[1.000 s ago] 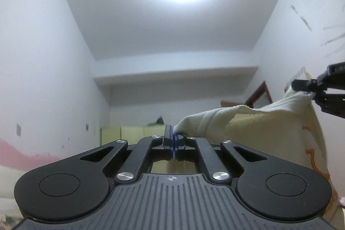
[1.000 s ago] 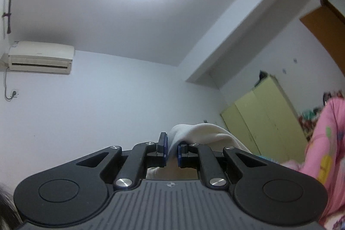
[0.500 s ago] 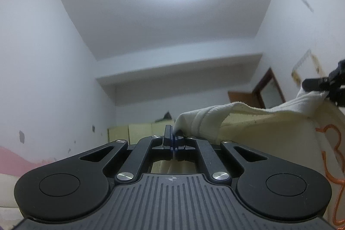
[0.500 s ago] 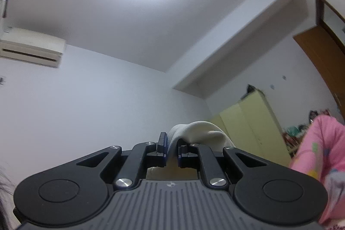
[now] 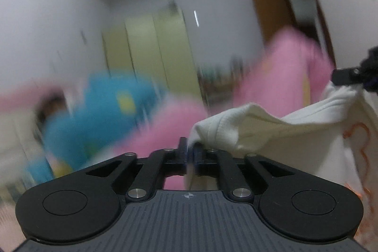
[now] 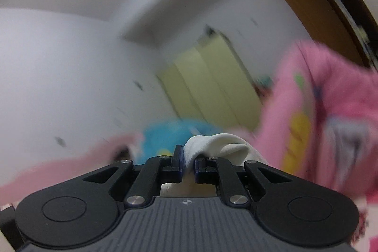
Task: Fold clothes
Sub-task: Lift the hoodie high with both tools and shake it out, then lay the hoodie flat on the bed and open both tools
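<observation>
— Both cameras have swung down from the ceiling and its lamp; the room is now streaked with blur. What does the left one show?

— Its left gripper [image 5: 190, 151] is pinched tight on a bunched corner of the cream garment [image 5: 271, 131], no gap between the jaws. The cloth stretches away to the right edge of that view, where the right gripper [image 5: 349, 77] shows as a dark tip clamped on another corner. Orange printed lines mark the fabric hanging below.

— And from the right wrist?

— The right gripper [image 6: 188, 161] has a thick fold of the cream garment [image 6: 219, 145] wedged between its blue-edged pads [image 6: 180, 160], so the jaws stand slightly apart around the cloth. So the garment hangs in the air, held up between the two grippers.

— What's behind it?

— A pale green wardrobe [image 5: 151, 51] against the white wall, a brown door [image 6: 314, 11] on the right, a smeared blue shape [image 5: 99, 105], and a pink garment [image 6: 330, 110] with coloured prints. Too blurred to tell more
</observation>
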Demonstrator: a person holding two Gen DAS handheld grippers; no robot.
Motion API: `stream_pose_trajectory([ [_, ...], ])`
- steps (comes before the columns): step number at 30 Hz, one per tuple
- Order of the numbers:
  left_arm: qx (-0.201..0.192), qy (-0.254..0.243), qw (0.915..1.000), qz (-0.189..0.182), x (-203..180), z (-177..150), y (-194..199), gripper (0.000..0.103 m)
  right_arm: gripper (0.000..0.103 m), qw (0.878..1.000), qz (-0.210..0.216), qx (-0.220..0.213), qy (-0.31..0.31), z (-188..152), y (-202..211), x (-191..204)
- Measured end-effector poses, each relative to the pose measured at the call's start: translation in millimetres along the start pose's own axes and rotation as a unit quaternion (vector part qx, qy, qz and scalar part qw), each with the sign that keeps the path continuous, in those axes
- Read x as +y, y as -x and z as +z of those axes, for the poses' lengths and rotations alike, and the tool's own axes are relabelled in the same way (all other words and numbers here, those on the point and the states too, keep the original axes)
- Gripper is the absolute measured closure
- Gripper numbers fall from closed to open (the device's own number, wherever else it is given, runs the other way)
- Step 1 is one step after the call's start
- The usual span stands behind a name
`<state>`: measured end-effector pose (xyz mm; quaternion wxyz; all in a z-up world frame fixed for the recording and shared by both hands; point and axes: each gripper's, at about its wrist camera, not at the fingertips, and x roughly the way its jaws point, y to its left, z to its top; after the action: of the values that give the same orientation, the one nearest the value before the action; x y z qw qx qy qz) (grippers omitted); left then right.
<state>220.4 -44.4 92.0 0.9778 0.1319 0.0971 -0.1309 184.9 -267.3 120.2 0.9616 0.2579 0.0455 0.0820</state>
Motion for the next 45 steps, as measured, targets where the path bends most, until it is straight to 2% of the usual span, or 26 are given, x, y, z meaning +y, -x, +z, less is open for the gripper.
stream_pose_trajectory([
  [1,0.045,0.002,0.999,-0.004,0,-21,-19,0.072,0.089,0.999,-0.024,0.036,-0.006,-17,-25,-20],
  [2,0.091,0.005,0.9958,-0.009,-4,-41,-39,0.06,0.081,0.996,-0.054,0.076,-0.014,-35,-47,-39],
  [3,0.12,0.015,0.9926,-0.012,-2,-57,-48,0.059,0.074,0.989,-0.084,0.116,-0.023,-55,-69,-59],
  [4,0.149,0.025,0.9884,-0.015,0,-73,-56,0.059,0.062,0.98,-0.115,0.163,-0.029,-75,-89,-80],
  [6,0.192,0.05,0.98,-0.021,5,-97,-66,0.059,0.062,0.955,-0.175,0.238,-0.04,-113,-111,-112],
  [7,0.205,0.063,0.9764,-0.025,8,-104,-66,0.058,0.062,0.944,-0.191,0.264,-0.051,-129,-112,-125],
  [8,0.207,0.074,0.9752,-0.027,14,-106,-61,0.057,0.062,0.94,-0.192,0.277,-0.064,-139,-107,-135],
  [10,0.195,0.087,0.9765,-0.027,27,-96,-40,0.053,0.061,0.943,-0.184,0.265,-0.084,-142,-88,-143],
  [13,0.168,0.102,0.9802,-0.025,45,-76,0,0.044,0.06,0.956,-0.164,0.226,-0.091,-128,-49,-132],
  [16,0.141,0.117,0.9829,-0.022,64,-57,39,0.039,0.059,0.969,-0.131,0.197,-0.076,-95,-11,-112],
  [21,0.097,0.134,0.986,-0.022,94,-27,106,0.033,0.053,0.978,-0.071,0.193,-0.028,-63,43,-58],
  [24,0.087,0.141,0.9853,-0.041,111,-21,148,0.03,0.053,0.981,-0.038,0.191,-0.007,-53,76,-30],
  [28,0.1,0.147,0.9812,-0.076,114,-26,188,0.025,0.053,0.986,0.0,0.169,0.013,-37,127,1],
  [33,0.148,0.116,0.9763,-0.108,84,-71,196,0.025,0.053,0.99,0.043,0.136,0.01,-15,206,23],
  [36,0.187,0.105,0.9653,-0.15,60,-102,193,0.025,0.053,0.992,0.054,0.114,0.028,-3,258,35],
  [39,0.228,0.078,0.9551,-0.172,30,-135,186,0.025,0.05,0.992,0.066,0.101,0.036,-1,302,41],
  [41,0.254,0.053,0.9499,-0.175,12,-156,182,0.025,0.049,0.992,0.059,0.105,0.028,-12,318,37],
  [43,0.282,0.033,0.9454,-0.161,-2,-175,176,0.027,0.049,0.991,0.032,0.131,0.015,-36,318,25],
  [45,0.297,0.025,0.9428,-0.149,-6,-187,170,0.036,0.049,0.985,-0.01,0.171,-0.013,-67,306,4],
])
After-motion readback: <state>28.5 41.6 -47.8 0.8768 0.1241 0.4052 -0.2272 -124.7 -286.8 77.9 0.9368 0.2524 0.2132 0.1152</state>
